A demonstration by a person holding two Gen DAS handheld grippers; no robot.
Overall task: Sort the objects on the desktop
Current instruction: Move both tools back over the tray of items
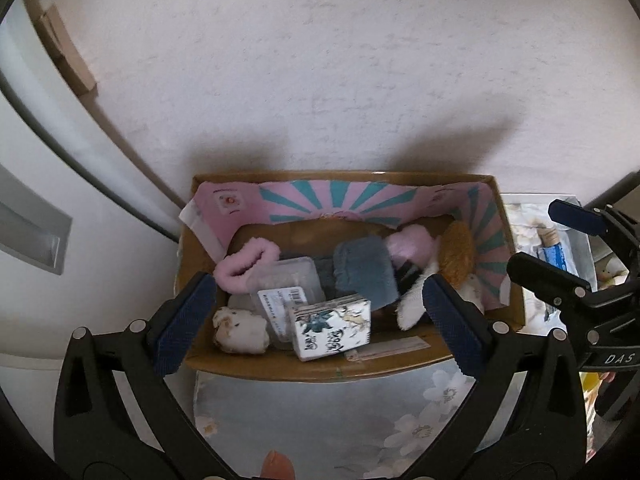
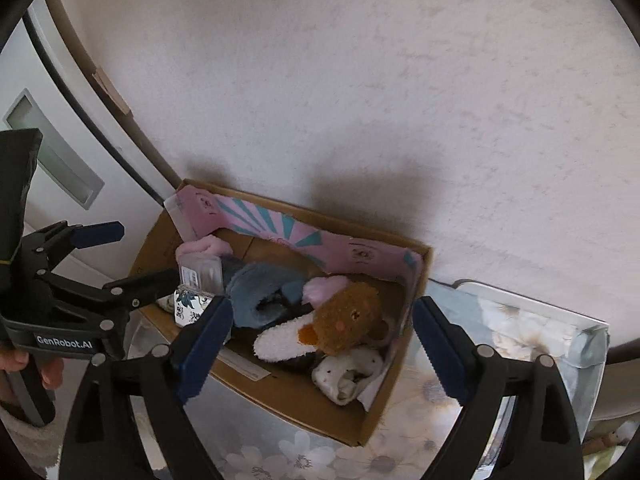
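Note:
A cardboard box (image 1: 280, 368) with a pink and teal lining stands against the wall; it also shows in the right wrist view (image 2: 304, 404). Inside lie a floral card pack (image 1: 334, 330), a clear plastic case (image 1: 286, 280), a pink scrunchie (image 1: 244, 266), a blue fluffy sock (image 1: 362, 272), a brown plush (image 2: 348, 320) and a white spotted sock (image 2: 344, 372). My left gripper (image 1: 316, 316) is open over the box, empty. My right gripper (image 2: 322, 344) is open over the box's right half, empty.
A white wall (image 1: 320, 60) rises behind the box. A white appliance door (image 1: 36, 200) stands at the left. The table wears a floral cloth (image 1: 320, 420). A tray with small items (image 1: 560, 248) sits right of the box.

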